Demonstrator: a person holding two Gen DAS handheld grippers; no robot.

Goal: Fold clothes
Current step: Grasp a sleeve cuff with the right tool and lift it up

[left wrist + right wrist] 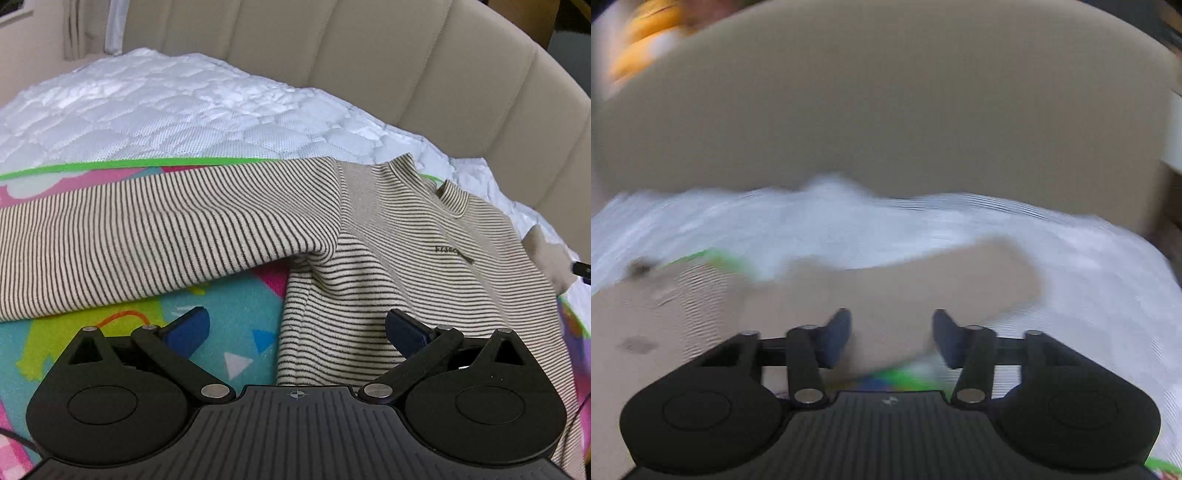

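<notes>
Reading partly "Franc", lettering (447, 250) on striped sweater (388, 266)

Small dark wording on the chest of the striped sweater (406, 251), left wrist view: starts "Franc", rest too small and creased to make out. Crosshair mark w/ circle stamped on the left gripper (297, 328) housing, near the front edge. Right wrist view: tiny pale logo on the right gripper (891, 328) housing, too blurred to read. Nothing else legible.
</notes>
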